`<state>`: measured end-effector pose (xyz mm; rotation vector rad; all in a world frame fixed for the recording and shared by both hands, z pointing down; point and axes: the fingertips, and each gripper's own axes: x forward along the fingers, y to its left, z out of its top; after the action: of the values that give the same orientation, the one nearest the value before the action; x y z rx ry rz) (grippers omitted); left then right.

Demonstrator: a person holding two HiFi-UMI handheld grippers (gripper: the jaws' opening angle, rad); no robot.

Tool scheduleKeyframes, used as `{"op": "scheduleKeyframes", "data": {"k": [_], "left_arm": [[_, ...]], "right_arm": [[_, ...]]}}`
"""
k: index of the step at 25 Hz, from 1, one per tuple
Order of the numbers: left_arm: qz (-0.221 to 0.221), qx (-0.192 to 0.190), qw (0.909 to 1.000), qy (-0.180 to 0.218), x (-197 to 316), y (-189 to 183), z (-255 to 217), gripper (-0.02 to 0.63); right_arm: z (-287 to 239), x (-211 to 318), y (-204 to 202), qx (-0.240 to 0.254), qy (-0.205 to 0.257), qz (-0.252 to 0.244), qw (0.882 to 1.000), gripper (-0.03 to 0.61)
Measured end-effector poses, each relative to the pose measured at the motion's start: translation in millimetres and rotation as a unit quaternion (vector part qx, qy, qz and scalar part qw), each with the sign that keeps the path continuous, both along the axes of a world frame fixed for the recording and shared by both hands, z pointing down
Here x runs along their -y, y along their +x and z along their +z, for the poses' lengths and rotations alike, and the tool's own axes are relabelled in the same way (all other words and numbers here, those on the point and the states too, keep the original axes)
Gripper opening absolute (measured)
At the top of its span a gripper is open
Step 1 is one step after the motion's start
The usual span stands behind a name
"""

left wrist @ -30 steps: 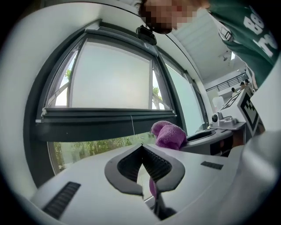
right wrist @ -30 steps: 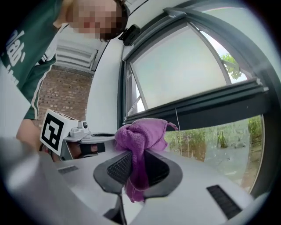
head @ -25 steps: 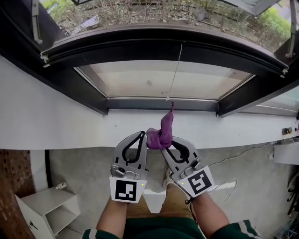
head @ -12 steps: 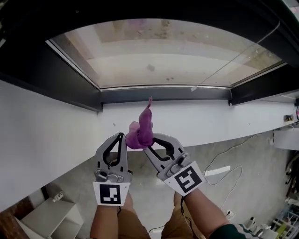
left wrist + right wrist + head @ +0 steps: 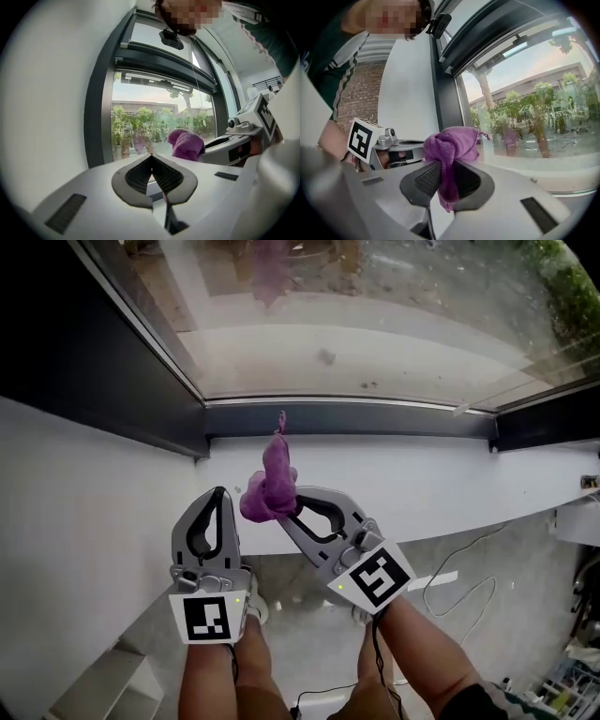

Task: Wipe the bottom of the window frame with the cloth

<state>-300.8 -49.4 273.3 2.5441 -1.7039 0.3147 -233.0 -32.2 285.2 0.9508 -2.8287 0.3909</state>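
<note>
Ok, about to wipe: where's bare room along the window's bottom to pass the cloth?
The white ledge right of the cloth is bare, as is the dark bottom rail. Crowded only around the left gripper and right gripper.

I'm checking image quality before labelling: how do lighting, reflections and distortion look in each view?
Head view: even daylight, the glass faintly mirrors the purple cloth. Left gripper view: strong fisheye bends the window frame, dark corners. Right gripper view: cloth sharp, its reflection shows in the glass.
</note>
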Motion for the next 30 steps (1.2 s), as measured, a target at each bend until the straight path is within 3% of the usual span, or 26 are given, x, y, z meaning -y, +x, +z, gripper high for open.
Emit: {"op": "scheduleKeyframes", "data": {"k": [10,21,30], "left_arm": [[-0.02,-0.02,0.9996,0.001,22,-32,55,0.006],[-0.031,-0.014,0.9991,-0.026,38,-46,105,0.006],[-0.07,0.006,0.9966,-0.043,27,-52,124,0.006]], "right_arm": [[75,38,-48,-0.005,-0.012,-0.013,1.0,0.069],[149,76,-87,-0.044,-0.021,-0.026,0.998,0.069],[186,84,-106,-0.052,-0.032,-0.064,0.996,0.069]]}}
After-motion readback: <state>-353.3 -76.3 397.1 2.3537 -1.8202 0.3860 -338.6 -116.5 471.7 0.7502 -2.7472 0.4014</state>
